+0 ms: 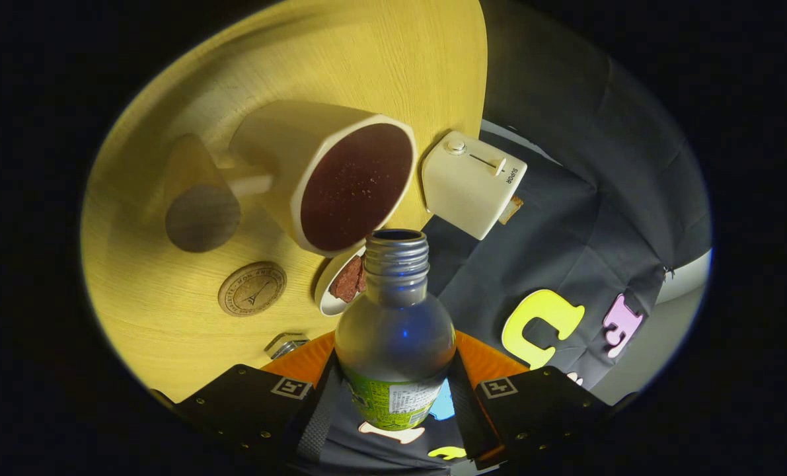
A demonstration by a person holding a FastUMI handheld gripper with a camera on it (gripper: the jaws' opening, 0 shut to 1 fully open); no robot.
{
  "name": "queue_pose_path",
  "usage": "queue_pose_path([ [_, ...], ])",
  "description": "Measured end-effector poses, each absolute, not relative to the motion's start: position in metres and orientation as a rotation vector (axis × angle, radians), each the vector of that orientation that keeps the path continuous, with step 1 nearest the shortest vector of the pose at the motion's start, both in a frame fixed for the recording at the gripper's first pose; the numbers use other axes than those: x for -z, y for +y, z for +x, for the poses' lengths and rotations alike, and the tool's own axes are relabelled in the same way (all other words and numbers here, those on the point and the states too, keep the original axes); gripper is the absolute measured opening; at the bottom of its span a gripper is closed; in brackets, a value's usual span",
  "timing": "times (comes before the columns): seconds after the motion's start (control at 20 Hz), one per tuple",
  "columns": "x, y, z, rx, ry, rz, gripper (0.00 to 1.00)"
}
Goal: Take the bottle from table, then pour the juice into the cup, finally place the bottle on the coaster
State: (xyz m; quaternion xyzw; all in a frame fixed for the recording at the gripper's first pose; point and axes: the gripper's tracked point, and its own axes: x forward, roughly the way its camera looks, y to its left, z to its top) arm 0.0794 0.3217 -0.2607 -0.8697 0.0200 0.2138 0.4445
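Note:
An open clear bottle with a green label sits between my fingers, and my gripper is shut on its body. The view is rolled over, so the bottle is tipped, its threaded mouth close to the rim of a cream cup. The cup stands on the wooden table and holds dark juice near its brim. The bottle looks empty. A round cork coaster lies on the table beside the cup, beyond my fingers.
A cream toaster stands at the table's edge past the cup. A small white dish with brown pieces sits between cup and bottle. A small metal object lies near my fingers. A wooden cylinder stands behind the cup.

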Motion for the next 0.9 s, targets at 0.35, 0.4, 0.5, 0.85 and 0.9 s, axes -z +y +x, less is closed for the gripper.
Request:
queue_pose_path([
  [0.35,0.269,0.318,0.079,-0.548,0.068,-2.015,0.78],
  [0.4,0.268,0.319,0.079,-0.545,0.053,-1.983,0.78],
  [0.5,0.266,0.318,0.077,-0.55,0.035,-1.905,0.77],
  [0.85,0.267,0.314,0.08,-0.533,0.07,-1.687,0.78],
  [0.9,0.267,0.313,0.08,-0.53,0.078,-1.65,0.78],
])
